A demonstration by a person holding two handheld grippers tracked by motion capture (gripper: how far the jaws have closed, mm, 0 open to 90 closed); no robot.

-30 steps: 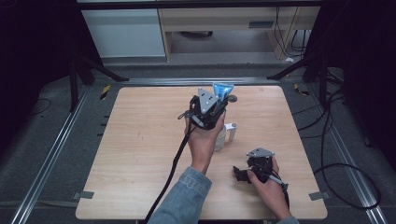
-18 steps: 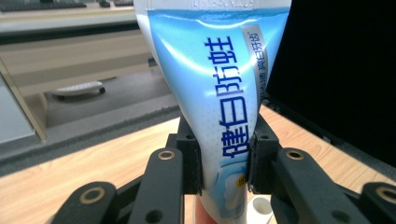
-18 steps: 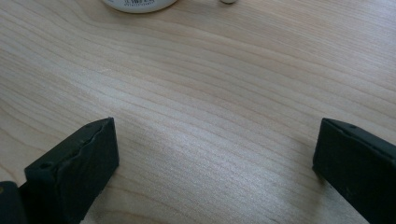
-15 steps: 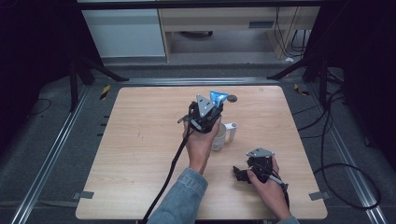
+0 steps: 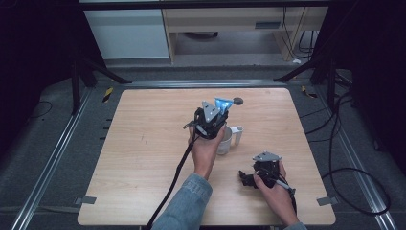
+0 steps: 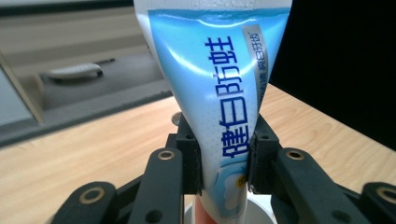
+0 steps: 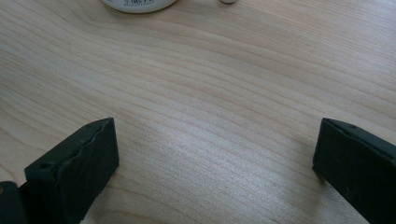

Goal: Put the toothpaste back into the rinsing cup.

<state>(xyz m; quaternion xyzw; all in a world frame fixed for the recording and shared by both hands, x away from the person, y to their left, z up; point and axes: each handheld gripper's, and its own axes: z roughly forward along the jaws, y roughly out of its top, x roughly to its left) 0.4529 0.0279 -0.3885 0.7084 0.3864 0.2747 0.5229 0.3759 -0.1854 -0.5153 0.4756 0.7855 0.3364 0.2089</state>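
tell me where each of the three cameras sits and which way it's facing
High view: fixed above the person's side, looking forward and down on the wooden table; both forearms, left gripper and right gripper show.
Left gripper view: rides the left gripper, looking along its jaws, shut on a blue toothpaste tube above a white cup.
Right gripper view: rides the right gripper, looking down at the tabletop; jaws wide apart.
Shared: the tube and cup also appear from above; the cup's base edges the right gripper view.
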